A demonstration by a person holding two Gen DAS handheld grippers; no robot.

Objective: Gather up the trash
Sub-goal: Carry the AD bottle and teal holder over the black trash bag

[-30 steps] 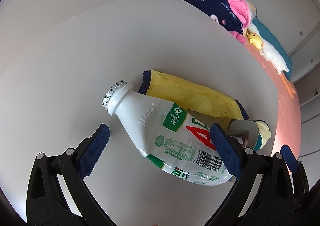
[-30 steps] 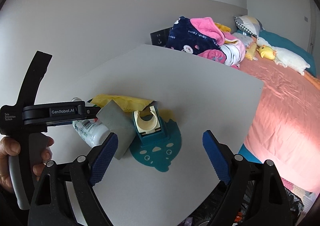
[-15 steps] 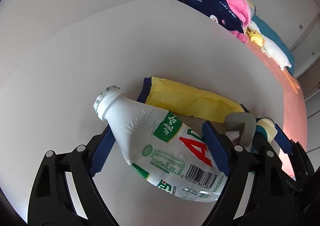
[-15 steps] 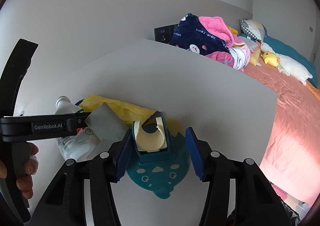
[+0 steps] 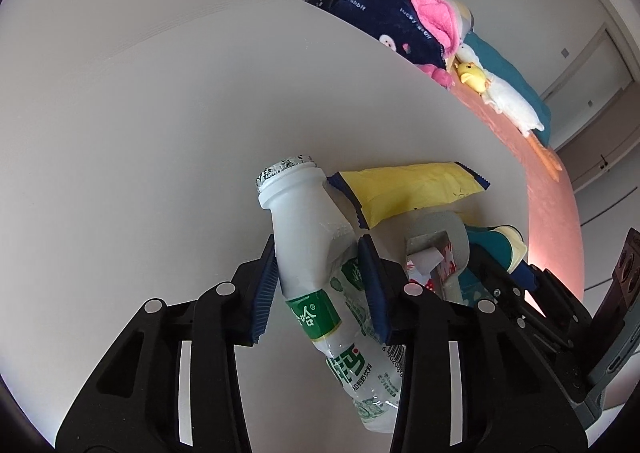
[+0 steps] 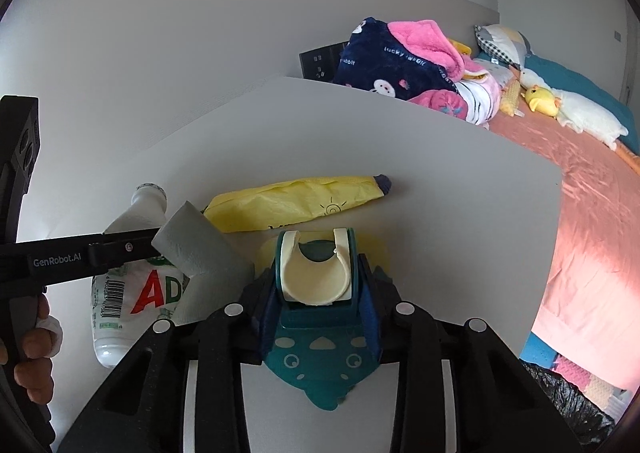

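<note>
- My left gripper is clamped on the bottle. Both blue pads press its white upper body, just under the shoulder, so the jaws are only as far apart as the bottle is wide.
- The bottle sits tilted in that grip, foil-capped neck pointing away from me and up. The labelled bottom half runs back toward the camera between the arms.
- From the right wrist cam I can't tell if the bottle's base touches the table or hangs just off it.
- My right gripper is closed around the teal holder, a little cartoon-faced thing with a cream clip on top. The pads sit on its two sides, jaws narrow, gripping just below the clip.
- The holder's pointed lower end lies between the gripper arms, over the table edge nearest me.
- The yellow wrapper lies flat on the table just behind both grippers, with dark blue crimped ends. It's loose, nothing holding it.
- There's a grey paper sleeve wedged between bottle and holder, touching the left gripper's arm. The left cam shows red-and-white scraps inside it.
- A black bag shows at the bottom right of the right cam, below the table edge.
- Background is a bed with a pink cover, a heap of navy and pink clothes and a yellow duck plush, well away from the trash.
</note>
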